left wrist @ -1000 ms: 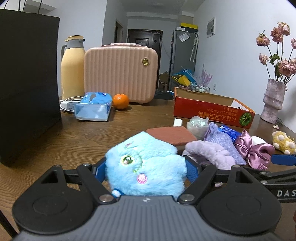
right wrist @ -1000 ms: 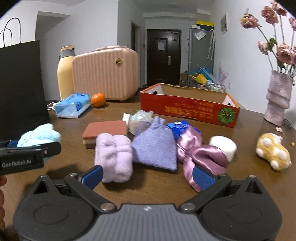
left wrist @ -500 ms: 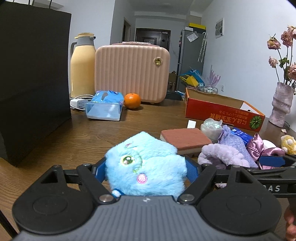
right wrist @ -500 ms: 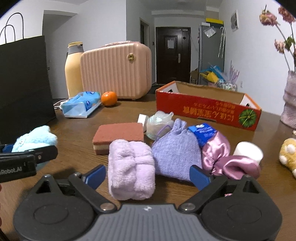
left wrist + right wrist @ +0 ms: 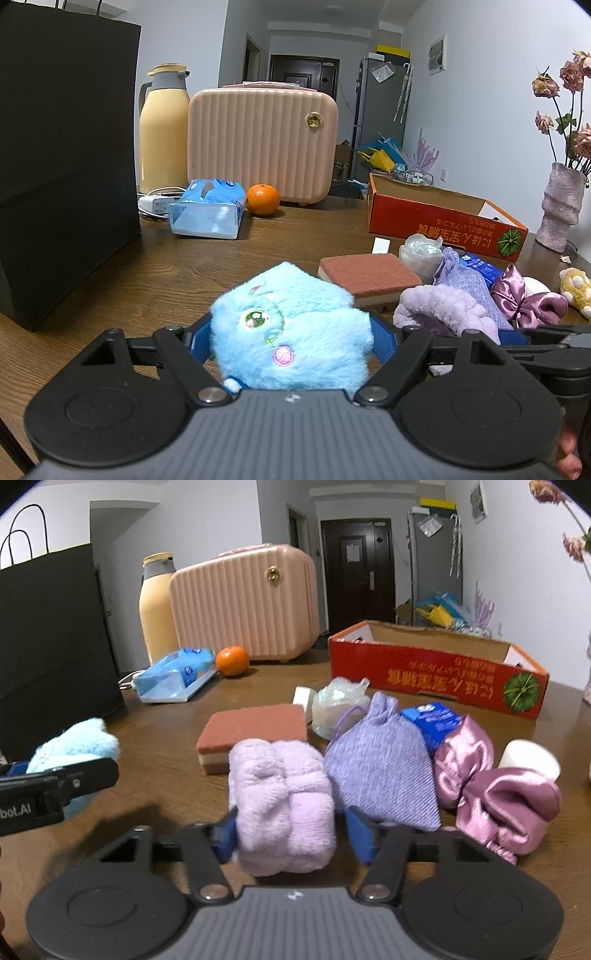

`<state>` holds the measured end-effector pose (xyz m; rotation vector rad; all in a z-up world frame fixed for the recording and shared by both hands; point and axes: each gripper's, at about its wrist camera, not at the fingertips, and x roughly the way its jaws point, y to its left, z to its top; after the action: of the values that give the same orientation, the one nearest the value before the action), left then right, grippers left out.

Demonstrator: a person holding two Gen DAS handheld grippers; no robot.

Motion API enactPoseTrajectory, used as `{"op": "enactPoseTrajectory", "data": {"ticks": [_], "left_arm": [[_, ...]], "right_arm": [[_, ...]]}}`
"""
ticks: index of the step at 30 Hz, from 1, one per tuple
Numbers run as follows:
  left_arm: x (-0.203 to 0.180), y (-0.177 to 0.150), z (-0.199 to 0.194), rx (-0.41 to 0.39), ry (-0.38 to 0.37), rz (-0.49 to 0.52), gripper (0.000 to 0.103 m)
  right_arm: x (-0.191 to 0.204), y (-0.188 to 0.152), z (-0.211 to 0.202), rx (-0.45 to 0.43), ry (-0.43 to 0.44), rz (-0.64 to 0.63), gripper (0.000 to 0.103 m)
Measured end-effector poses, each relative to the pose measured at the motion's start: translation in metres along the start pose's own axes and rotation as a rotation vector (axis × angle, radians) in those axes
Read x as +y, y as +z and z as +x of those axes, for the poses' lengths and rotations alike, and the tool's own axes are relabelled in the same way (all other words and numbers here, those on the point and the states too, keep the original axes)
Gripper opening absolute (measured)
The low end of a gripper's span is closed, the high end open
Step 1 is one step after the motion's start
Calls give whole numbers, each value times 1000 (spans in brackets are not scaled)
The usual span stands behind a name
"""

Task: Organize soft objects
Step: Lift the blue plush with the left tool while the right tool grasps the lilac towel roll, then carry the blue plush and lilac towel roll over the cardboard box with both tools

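My left gripper (image 5: 291, 341) is shut on a fluffy light-blue plush toy (image 5: 291, 328), held just above the wooden table; the toy also shows at the left of the right wrist view (image 5: 74, 746). My right gripper (image 5: 291, 834) has its blue pads around a folded lilac towel (image 5: 282, 801), the left pad touching it, a small gap showing at the right pad. Beside the towel lie a purple knit pouch (image 5: 382, 771), a pink satin bow (image 5: 495, 790) and a rust-coloured sponge (image 5: 251, 731). A yellow plush (image 5: 576, 286) lies at far right.
A red cardboard box (image 5: 436, 672) stands open behind the pile. A tall black paper bag (image 5: 62, 155) stands at the left. A pink case (image 5: 262, 136), yellow thermos (image 5: 162, 125), tissue pack (image 5: 207, 214), orange (image 5: 262, 199) and flower vase (image 5: 559, 206) are further back.
My right gripper has moved forward and left onto the lilac towel and its jaws have narrowed around it. My left gripper has swung left with the blue plush held throughout.
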<state>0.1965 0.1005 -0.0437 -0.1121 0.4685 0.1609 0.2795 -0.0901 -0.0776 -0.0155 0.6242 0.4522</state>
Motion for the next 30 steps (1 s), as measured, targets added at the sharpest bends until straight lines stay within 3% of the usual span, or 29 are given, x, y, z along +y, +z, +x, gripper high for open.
{"op": "enactPoseTrajectory", "data": {"ticks": [5, 8, 30], "left_arm": [[-1, -1, 0, 2, -2, 0, 82], [-1, -1, 0, 3, -2, 0, 82], [-16, 6, -4, -19, -9, -1, 82]], "right_arm": [[-1, -3, -3, -11, 28, 13, 24], [-2, -4, -7, -27, 30, 29, 20], [-19, -5, -57, -207, 13, 98, 18]]}}
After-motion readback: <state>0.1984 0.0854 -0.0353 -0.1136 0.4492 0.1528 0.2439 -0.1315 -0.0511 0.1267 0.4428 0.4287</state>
